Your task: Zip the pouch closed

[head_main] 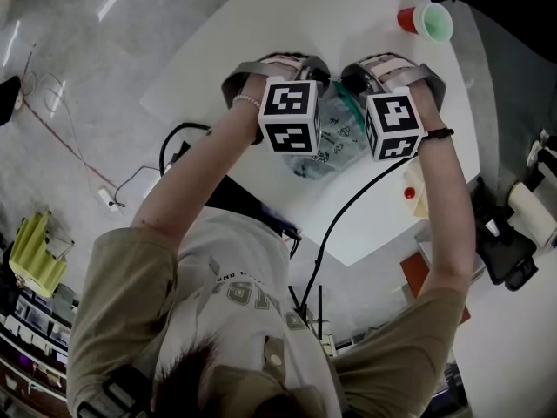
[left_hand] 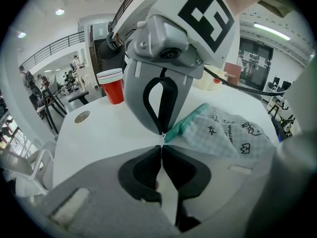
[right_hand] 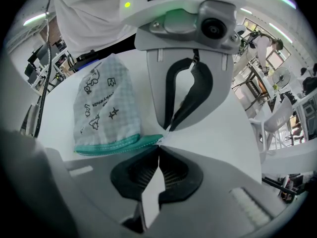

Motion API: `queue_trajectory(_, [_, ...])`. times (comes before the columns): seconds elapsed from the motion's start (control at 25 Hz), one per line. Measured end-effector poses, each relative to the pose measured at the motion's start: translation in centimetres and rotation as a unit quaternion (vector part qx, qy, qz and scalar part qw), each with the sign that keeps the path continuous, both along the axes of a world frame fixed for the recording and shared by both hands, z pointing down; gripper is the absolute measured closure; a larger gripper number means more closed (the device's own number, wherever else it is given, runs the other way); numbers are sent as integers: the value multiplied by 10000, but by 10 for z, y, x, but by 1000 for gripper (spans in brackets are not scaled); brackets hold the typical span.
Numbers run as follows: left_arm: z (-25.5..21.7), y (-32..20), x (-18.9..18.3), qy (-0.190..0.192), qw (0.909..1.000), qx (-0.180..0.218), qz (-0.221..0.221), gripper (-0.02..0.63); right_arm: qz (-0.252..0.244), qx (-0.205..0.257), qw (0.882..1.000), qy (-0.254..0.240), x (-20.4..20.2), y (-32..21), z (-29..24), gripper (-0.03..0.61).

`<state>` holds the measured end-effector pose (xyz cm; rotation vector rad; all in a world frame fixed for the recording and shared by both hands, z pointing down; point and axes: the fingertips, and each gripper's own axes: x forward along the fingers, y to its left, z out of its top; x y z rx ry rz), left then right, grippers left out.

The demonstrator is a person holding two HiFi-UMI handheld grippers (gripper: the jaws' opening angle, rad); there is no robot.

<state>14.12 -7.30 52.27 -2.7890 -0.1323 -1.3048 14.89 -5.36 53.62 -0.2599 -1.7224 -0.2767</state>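
- The white table carries everything; the person leans over it with both arms stretched forward, the forearms side by side.
- The left gripper points down at a slant. Its jaws are pressed together, tips nipping the very end of the pouch's teal zip edge.
- The right gripper points straight down, tip to tip with the left one. Its jaws are likewise squeezed tight at that same end of the teal edge; the bit caught between them is too small to make out.
- The pouch, pale checked cloth with small black doodles, lies flat on the table. In the head view it shows between and below the two marker cubes, its body reaching back toward the person.
- A stack of cups, red with a green one, stands near the table's far right edge, well apart from the pouch.
- A black cable runs across the table from the right gripper toward the person.
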Motion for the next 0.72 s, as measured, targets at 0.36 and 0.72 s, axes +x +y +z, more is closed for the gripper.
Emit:
queue_trajectory(0.36, [2, 0, 1, -2, 10000, -39, 47, 589, 104, 163, 9998, -65, 4, 4, 3, 572])
queue_trajectory(0.72, [-1, -2, 1, -11, 10000, 6, 54, 589, 236, 152, 9996, -57, 9, 13, -1, 572])
